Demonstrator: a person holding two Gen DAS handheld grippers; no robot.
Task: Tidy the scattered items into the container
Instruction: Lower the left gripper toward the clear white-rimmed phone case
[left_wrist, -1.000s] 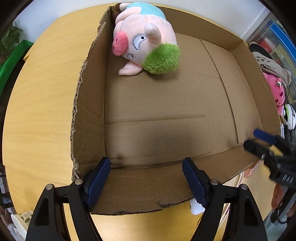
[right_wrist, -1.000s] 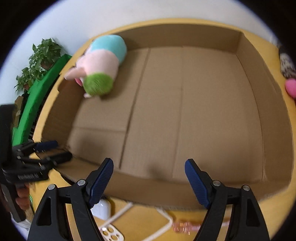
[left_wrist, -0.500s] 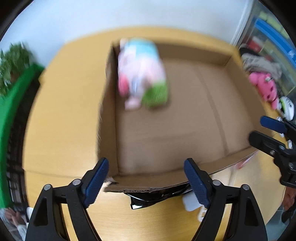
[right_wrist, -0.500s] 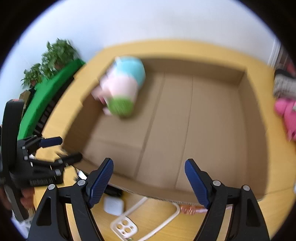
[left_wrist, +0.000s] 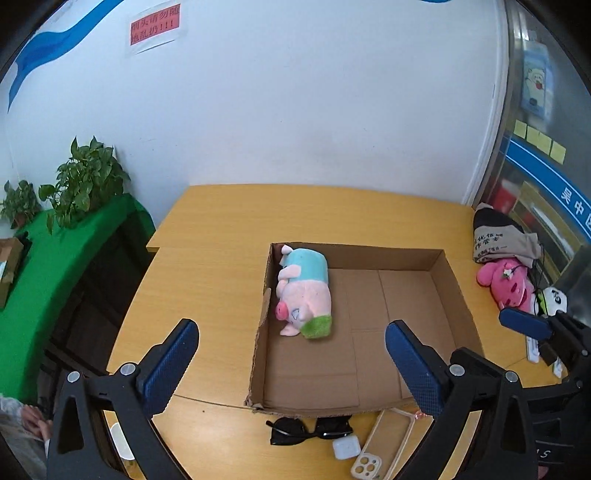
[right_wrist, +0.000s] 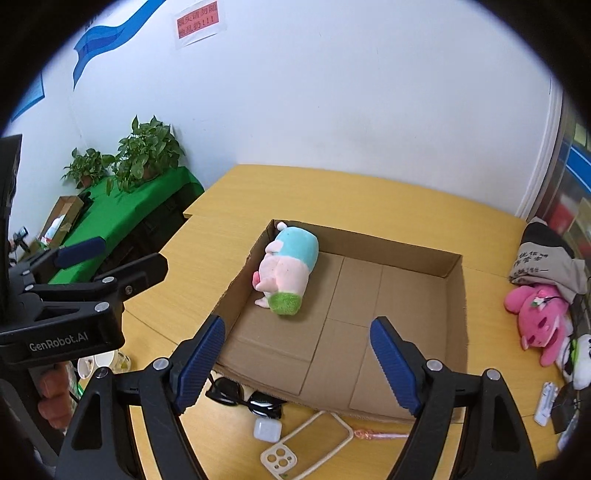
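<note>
Both tongs, the left gripper (left_wrist: 291, 363) and right gripper (right_wrist: 297, 362), gape empty above the black folding sunglasses (left_wrist: 309, 429), which lie crosswise just outside the shallow brown cardboard box's (left_wrist: 452, 288) near wall, nearer the left.

White wall (left_wrist: 295, 92), plain, evenly lit. Red paper notice (left_wrist: 155, 24) high on wall; blue wave decal (left_wrist: 40, 48) to its left. Wooden tabletop (left_wrist: 207, 266), light yellow-brown grain, butting wall. Green-covered side counter (right_wrist: 125, 218) along left wall; two potted plants (right_wrist: 147, 151) on it, cardboard carton (right_wrist: 62, 218) beside them. Glass-fronted cabinet (left_wrist: 543, 166) at right, blue banner with white characters, yellow sticky notes (left_wrist: 539, 140).
</note>
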